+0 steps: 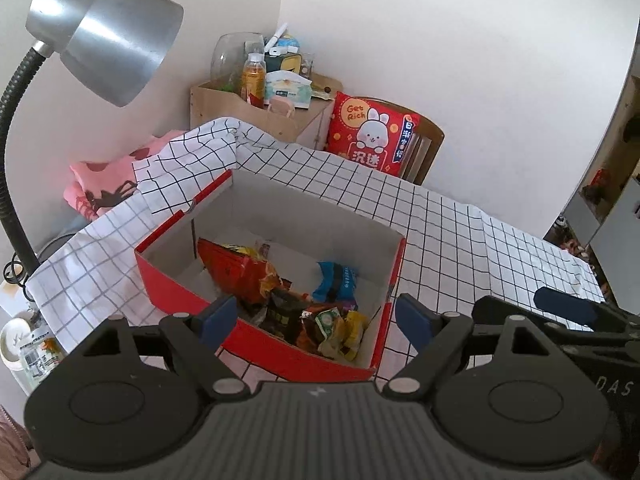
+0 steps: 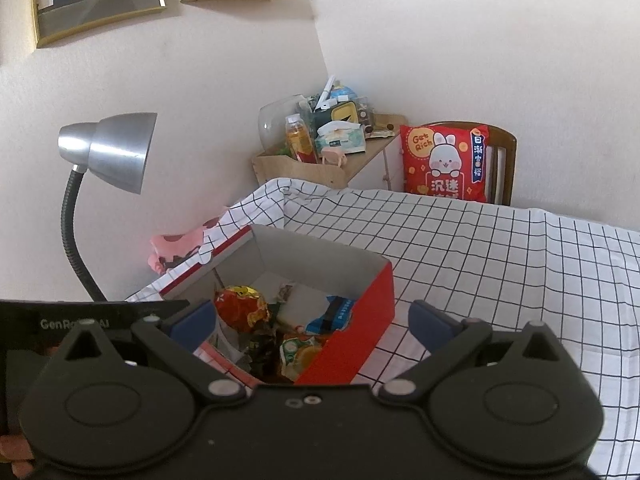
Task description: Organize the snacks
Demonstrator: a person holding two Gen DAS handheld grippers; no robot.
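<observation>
Left wrist view: both tongs, left tongs (image 1: pixel 316 316) and right tongs (image 2: pixel 312 326), are spread empty over the red box (image 1: pixel 192 296), so diving toward 12 o'clock could crush the snack packets (image 1: pixel 280 292).

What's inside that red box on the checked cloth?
The red box holds crumpled snack packets: an orange-red bag, a blue packet, a green-white one. Whatever lies beneath the pile is covered.

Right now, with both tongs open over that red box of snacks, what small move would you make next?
Probably lower the left tongs onto the blue packet. It lies apart at the edge of the pile in the red box, and neither they nor the right tongs hold anything.
</observation>
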